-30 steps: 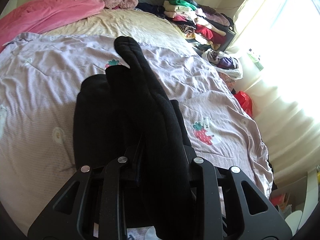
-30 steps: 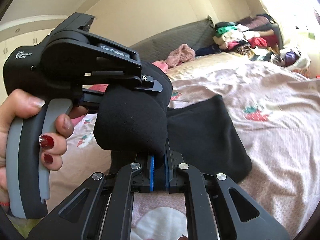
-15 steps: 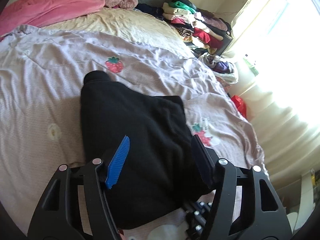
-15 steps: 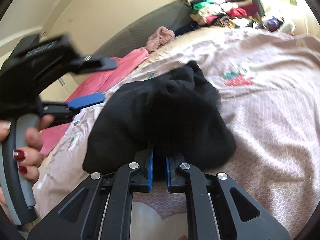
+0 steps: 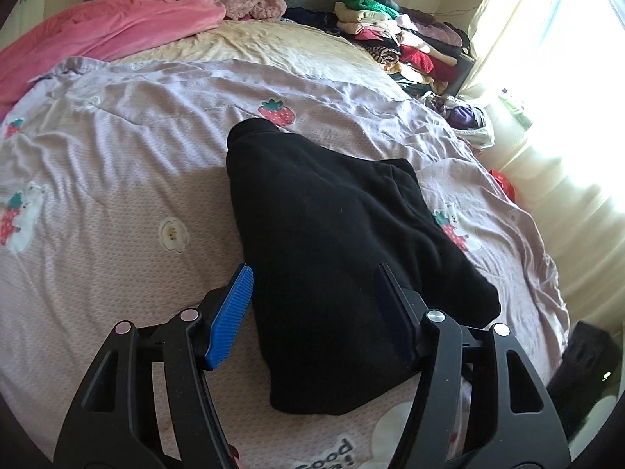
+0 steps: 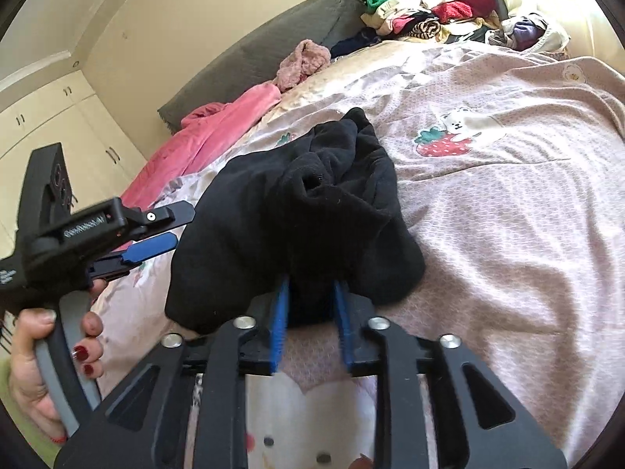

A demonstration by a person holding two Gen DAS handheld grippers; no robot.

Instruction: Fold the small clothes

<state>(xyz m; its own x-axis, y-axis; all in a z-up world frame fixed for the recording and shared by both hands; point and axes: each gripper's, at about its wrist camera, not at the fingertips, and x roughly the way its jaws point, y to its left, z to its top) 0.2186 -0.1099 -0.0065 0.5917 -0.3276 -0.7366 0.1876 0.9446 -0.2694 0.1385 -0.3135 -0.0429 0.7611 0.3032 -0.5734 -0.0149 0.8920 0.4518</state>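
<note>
A black garment (image 5: pixel 336 242) is laid in a folded heap on the bed's lilac strawberry-print cover (image 5: pixel 117 179), so a flat surface is available for the fold. The left hand-held gripper (image 5: pixel 316 305) is held wide open above the garment's near edge, gripping nothing. The right hand-held gripper (image 6: pixel 310 316) is narrowed around a bunched edge, apparently to steady or drag it.
</note>
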